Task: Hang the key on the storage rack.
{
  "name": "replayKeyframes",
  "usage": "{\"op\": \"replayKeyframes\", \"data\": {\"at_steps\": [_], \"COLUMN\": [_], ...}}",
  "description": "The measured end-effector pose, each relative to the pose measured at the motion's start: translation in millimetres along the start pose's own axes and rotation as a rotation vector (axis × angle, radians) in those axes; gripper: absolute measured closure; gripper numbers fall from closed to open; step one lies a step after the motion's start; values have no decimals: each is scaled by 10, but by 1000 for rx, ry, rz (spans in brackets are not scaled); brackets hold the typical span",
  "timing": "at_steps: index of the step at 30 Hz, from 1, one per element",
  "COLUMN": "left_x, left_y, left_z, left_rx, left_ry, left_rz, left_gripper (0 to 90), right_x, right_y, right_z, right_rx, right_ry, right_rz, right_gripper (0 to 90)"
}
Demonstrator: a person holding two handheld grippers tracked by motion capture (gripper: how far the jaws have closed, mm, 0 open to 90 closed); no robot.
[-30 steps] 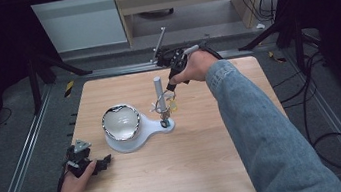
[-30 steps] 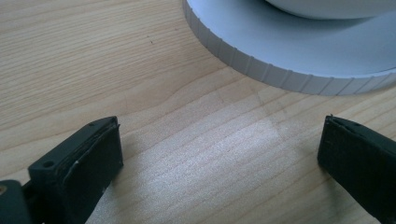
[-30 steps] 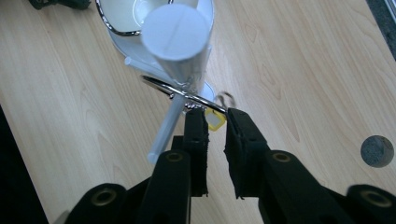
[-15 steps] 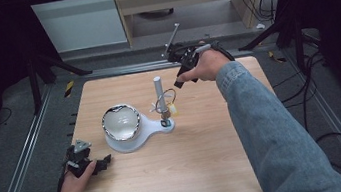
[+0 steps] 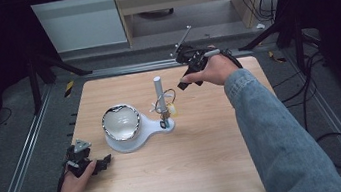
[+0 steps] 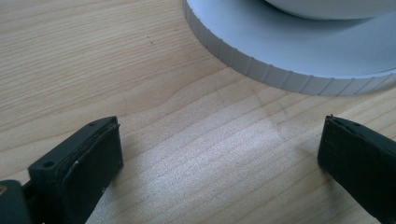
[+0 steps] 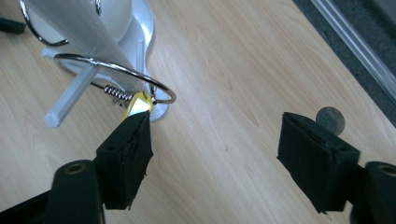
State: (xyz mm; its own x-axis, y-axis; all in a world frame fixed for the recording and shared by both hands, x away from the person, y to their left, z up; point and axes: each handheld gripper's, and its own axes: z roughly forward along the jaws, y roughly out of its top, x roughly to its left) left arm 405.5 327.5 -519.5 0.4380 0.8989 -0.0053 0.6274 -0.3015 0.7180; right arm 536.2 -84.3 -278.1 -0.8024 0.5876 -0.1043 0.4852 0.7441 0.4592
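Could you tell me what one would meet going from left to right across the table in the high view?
Left hand-held gripper → shiny bowl on the white stand's base → upright white post with a wire ring → right hand-held gripper.

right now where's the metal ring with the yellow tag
In the high view the metal ring hangs on the white post of the stand at mid-table, right of the bowl, with the right gripper just beyond it.
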Motion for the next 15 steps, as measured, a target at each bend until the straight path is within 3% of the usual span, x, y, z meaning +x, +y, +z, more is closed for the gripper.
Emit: {"op": "replayKeyframes", "data": {"at_steps": [4,6,15], "left_x": [0,0,-1], "left_y": [0,0,0], "left_z": [0,0,1], "left_rx": [0,0,-1], "left_ry": [0,0,0], "left_rz": [0,1,0], "left_gripper": [0,0,0], "right_x": [10,26,76], "right_y": [-43,-53,-241], "right_z": [29,46,116], "right_rx": [-27,-14,-74], "right_ry": [-26,-38,-42], "right_rz": [13,19,24], "right_gripper": [142,97,69]}}
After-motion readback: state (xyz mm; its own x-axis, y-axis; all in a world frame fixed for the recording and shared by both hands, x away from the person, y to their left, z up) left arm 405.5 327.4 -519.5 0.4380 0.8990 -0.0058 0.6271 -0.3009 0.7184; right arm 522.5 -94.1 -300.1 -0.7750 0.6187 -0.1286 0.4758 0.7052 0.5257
